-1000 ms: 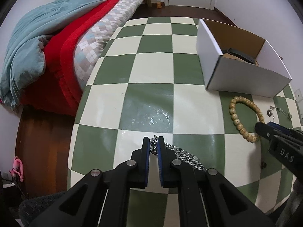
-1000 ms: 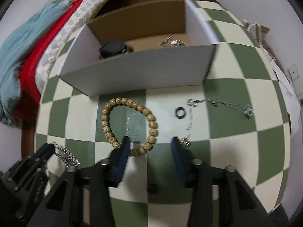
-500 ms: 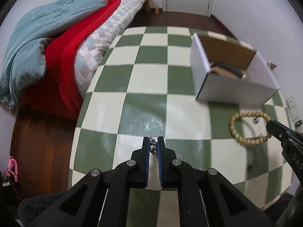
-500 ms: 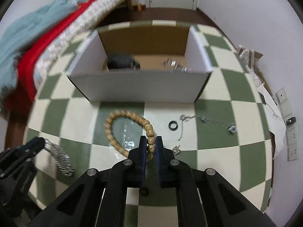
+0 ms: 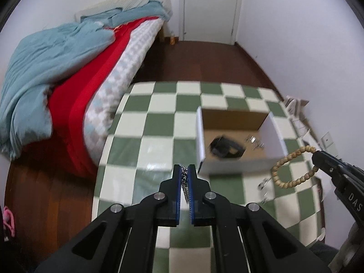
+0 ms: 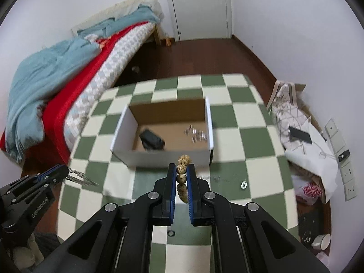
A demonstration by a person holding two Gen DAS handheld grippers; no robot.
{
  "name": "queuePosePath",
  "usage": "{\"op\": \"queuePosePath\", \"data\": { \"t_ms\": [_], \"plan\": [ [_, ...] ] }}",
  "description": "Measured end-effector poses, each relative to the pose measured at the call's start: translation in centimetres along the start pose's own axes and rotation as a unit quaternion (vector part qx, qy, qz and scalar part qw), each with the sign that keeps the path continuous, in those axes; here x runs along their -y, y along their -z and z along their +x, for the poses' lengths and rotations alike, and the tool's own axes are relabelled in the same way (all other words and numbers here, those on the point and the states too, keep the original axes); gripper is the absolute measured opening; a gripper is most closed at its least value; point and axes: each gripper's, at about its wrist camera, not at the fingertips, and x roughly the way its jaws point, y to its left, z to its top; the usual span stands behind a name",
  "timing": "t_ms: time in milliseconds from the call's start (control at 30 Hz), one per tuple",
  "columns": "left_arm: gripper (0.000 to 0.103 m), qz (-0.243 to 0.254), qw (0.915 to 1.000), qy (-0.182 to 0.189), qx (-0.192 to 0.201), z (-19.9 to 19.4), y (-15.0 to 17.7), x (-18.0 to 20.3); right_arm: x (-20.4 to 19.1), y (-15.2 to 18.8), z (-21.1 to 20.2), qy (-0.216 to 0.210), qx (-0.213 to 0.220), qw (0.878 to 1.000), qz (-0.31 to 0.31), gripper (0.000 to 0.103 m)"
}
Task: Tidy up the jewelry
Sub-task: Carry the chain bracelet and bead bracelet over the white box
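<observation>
Cardboard makes up the open box (image 6: 163,157), white outside and brown inside, sitting on the green-and-cream checked table (image 6: 257,136); a black strap-like item (image 6: 152,140) lies at its left and small silver pieces (image 6: 196,135) at its right. Left claw (image 5: 184,170) is pinched tight on a metal chain (image 6: 79,177) hanging near the box. Right claw (image 6: 182,170) clamps a loop of speckled wooden beads (image 5: 293,170), lifted above the table.

We are in a home bedroom. We see a bed (image 6: 68,79) heaped with blankets (image 5: 52,72), a white door (image 6: 198,6) and a wooden floor (image 5: 204,63).
</observation>
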Motion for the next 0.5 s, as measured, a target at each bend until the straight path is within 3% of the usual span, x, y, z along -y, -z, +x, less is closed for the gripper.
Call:
{"op": "queuePosePath", "data": {
  "t_ms": [233, 400, 500],
  "plan": [
    [0.003, 0.028, 0.9989, 0.029, 0.022, 0.2, -6.1, 2.8, 0.0, -4.8, -1.5, -0.014, 0.023, 1.0, -0.004, 0.009],
    [0.003, 0.051, 0.9979, 0.042, -0.003, 3.8, -9.3, 4.4, 0.4, -7.7, 1.5, -0.025, 0.001, 1.0, 0.004, 0.009],
    [0.003, 0.055, 0.996, 0.059, -0.038, 7.4, -10.3, 5.0, 0.8, -9.1, 4.8, -0.03, -0.025, 0.999, 0.007, 0.009]
  ]
}}
